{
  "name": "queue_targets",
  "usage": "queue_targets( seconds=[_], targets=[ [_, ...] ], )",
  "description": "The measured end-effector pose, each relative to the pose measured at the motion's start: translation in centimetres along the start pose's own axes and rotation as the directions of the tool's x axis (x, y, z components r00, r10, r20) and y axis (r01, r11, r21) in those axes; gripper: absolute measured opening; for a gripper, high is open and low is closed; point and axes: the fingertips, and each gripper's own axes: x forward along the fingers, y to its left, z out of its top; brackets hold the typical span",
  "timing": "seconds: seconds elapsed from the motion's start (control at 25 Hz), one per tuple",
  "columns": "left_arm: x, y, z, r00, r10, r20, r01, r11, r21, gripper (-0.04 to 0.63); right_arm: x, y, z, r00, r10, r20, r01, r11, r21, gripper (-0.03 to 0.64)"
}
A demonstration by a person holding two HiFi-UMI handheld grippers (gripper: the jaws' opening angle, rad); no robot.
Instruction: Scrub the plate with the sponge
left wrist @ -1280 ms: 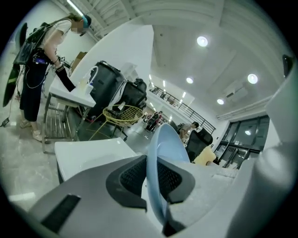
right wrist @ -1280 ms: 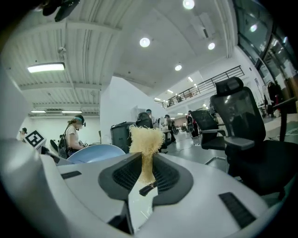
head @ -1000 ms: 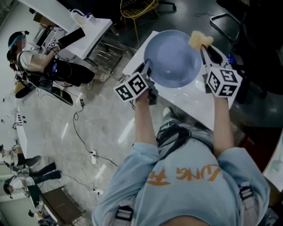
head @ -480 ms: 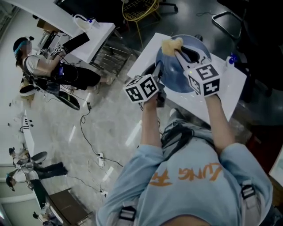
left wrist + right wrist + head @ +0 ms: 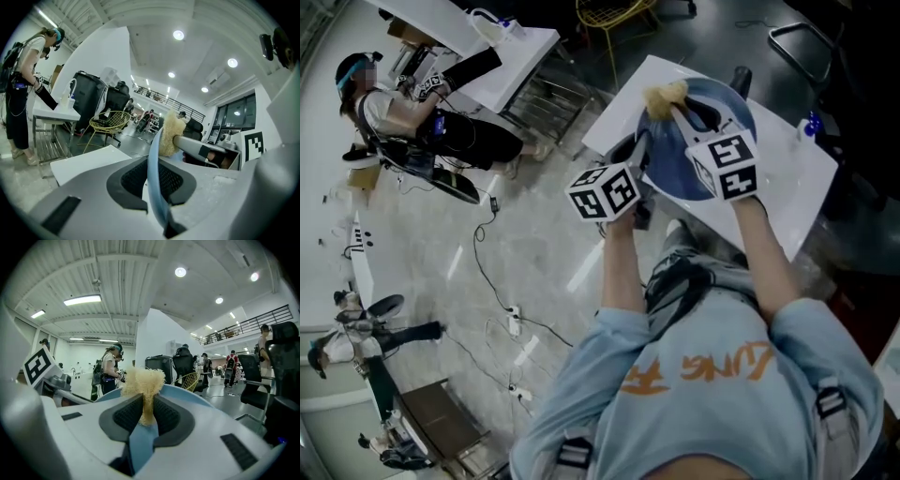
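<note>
The scrubbing looks to be under way. The left claw [image 5: 155, 176] is clamped on the near rim of the round pale-blue plate [image 5: 667, 161], which runs edge-on between its jaws and rises ahead of them. The right claw [image 5: 143, 411] is pinching the ragged yellow sponge [image 5: 140, 379], whose frayed head sticks out just past its tips. From the left claw's side, that sponge sits against the plate's far upper edge, on the inner face as far as I can judge. The next move, I would say, calls for the right claw to sweep the sponge back over the face with steady pressure while the left claw grips hard enough to stop the plate from twisting. Some things are hard to make out. From above, the right claw and its marker cube cover much of the plate's face, so I cannot see any dirt or suds there. I also cannot tell whether the plate's lower edge rests on the white counter [image 5: 797, 187] or hangs clear of it. How firmly the sponge bears on the plate is not visible either.
</note>
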Motion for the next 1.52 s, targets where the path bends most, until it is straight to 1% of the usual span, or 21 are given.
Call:
queue_targets(
  seconds=[0.12, 0.24, 0.32, 0.52, 0.72, 0.84, 1.0, 1.04, 1.12, 1.24, 1.32, 1.4, 1.52],
  targets=[
    [-0.7, 0.9, -1.1, 1.0, 0.024, -0.009, -0.024, 1.0, 0.003, 0.028, 0.0, -0.8, -1.2, 0.999, -0.043, -0.013, 0.043, 0.999, 0.015, 0.071],
    [-1.3, 0.6, -1.1, 1.0, 0.015, -0.004, -0.015, 1.0, -0.015, 0.028, -0.9, -1.5, -1.4, 0.997, -0.075, -0.023, 0.076, 0.997, 0.03, 0.069],
    [-1.5, 0.2, -0.9, 1.0, 0.008, 0.003, -0.008, 1.0, -0.027, 0.028, -1.7, -2.6, -1.4, 0.994, -0.112, -0.018, 0.113, 0.993, 0.032, 0.069],
    [0.0, 0.9, -0.4, 1.0, 0.001, 0.015, 0.0, 0.997, -0.073, 0.028, -2.8, -6.8, -2.4, 0.976, -0.21, -0.058, 0.213, 0.974, 0.069, 0.067],
    [0.5, 0.9, 0.6, 0.999, -0.004, 0.053, 0.011, 0.991, -0.13, 0.029, -5.0, -10.0, -3.2, 0.954, -0.29, -0.071, 0.296, 0.951, 0.093, 0.068],
    [0.8, 0.9, 1.1, 0.997, 0.001, 0.071, 0.011, 0.987, -0.158, 0.029, -6.2, -11.3, -3.4, 0.944, -0.32, -0.08, 0.327, 0.939, 0.107, 0.067],
    [1.4, 0.3, 1.4, 0.997, -0.002, 0.072, 0.013, 0.989, -0.145, 0.029, -7.0, -11.8, -3.5, 0.939, -0.33, -0.092, 0.34, 0.932, 0.124, 0.069],
    [1.4, 0.2, 1.4, 0.997, -0.002, 0.072, 0.012, 0.99, -0.143, 0.029, -7.2, -11.8, -3.2, 0.941, -0.328, -0.079, 0.336, 0.933, 0.13, 0.069],
    [1.2, -0.1, 1.6, 0.997, -0.002, 0.074, 0.013, 0.99, -0.142, 0.029, -7.4, -11.7, -1.9, 0.95, -0.313, -0.017, 0.312, 0.94, 0.139, 0.069],
    [1.0, -0.3, 1.5, 0.997, 0.002, 0.077, 0.009, 0.991, -0.136, 0.031, -7.0, -10.9, -0.1, 0.962, -0.266, 0.067, 0.253, 0.955, 0.153, 0.069],
    [1.0, 0.1, 1.1, 0.997, 0.008, 0.077, 0.003, 0.99, -0.141, 0.032, -5.9, -9.1, 0.3, 0.976, -0.199, 0.085, 0.183, 0.969, 0.165, 0.069],
    [0.7, 0.4, 0.9, 0.997, 0.007, 0.079, 0.005, 0.989, -0.147, 0.032, -4.5, -6.5, 1.0, 0.987, -0.119, 0.107, 0.102, 0.983, 0.153, 0.069],
    [0.3, 0.5, 0.9, 0.997, 0.013, 0.078, -0.003, 0.991, -0.131, 0.032, -2.9, -2.6, 2.2, 0.991, -0.02, 0.131, 0.005, 0.994, 0.111, 0.069]
  ],
)
